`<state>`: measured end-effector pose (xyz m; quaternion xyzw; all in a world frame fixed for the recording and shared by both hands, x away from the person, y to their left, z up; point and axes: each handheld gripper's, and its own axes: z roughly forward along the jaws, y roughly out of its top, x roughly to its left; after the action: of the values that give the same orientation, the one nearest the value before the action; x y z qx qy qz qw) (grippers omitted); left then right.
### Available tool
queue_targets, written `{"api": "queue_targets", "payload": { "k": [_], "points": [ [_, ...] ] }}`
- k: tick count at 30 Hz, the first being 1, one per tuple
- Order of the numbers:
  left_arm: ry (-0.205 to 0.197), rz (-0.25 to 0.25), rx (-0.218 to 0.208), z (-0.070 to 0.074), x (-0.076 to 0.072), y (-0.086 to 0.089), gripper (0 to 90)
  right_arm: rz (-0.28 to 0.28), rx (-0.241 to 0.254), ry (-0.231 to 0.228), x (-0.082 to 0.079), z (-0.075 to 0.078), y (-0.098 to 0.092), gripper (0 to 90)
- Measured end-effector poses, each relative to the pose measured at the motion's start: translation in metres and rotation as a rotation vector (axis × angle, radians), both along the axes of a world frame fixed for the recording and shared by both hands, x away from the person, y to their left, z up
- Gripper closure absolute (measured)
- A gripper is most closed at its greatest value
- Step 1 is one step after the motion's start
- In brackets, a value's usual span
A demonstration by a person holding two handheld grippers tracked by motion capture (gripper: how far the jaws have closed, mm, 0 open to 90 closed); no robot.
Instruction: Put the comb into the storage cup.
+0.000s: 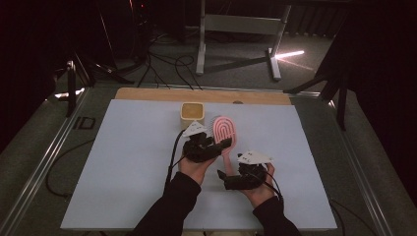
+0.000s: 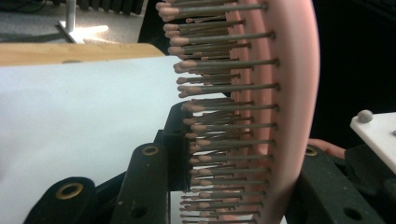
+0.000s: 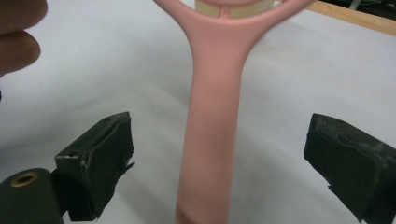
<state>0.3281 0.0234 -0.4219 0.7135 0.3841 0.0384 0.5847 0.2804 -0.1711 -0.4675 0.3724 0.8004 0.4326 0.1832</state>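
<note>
Left gripper view shows your left gripper [image 1: 223,144] clenched across the pink hairbrush [image 2: 280,93] head, at frame centre in the high view. Your right gripper [image 3: 219,158] stands released around the handle. It looks light, stiff, smooth; grip the handle, not the springy bristles [image 2: 224,88].

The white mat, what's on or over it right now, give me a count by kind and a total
Pink hairbrush: 1
Yellow square container: 1
Handheld grippers: 2, left gripper shut on the brush head, right gripper open around the handle
Total: 4
</note>
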Motion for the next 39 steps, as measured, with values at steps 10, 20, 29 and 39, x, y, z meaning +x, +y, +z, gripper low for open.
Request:
{"api": "queue_targets", "payload": {
  "k": [10, 20, 29, 39],
  "points": [
    [-0.017, 0.021, -0.008, 0.007, 0.002, 0.007, 65.2, 0.013, 0.007, -0.013, 0.0, 0.003, -0.003, 8.1],
    [-0.022, 0.043, -0.009, 0.018, 0.01, 0.021, 65.2, 0.011, -0.005, -0.041, 0.0, 0.015, -0.014, 8.2],
    [-0.04, 0.07, 0.003, 0.03, 0.015, 0.033, 65.2, 0.014, 0.006, -0.017, -0.003, 0.012, -0.03, 8.2],
    [-0.058, 0.071, 0.018, 0.045, 0.021, 0.041, 65.2, -0.03, -0.01, -0.016, -0.007, 0.002, -0.057, 9.5]
  ]
}}
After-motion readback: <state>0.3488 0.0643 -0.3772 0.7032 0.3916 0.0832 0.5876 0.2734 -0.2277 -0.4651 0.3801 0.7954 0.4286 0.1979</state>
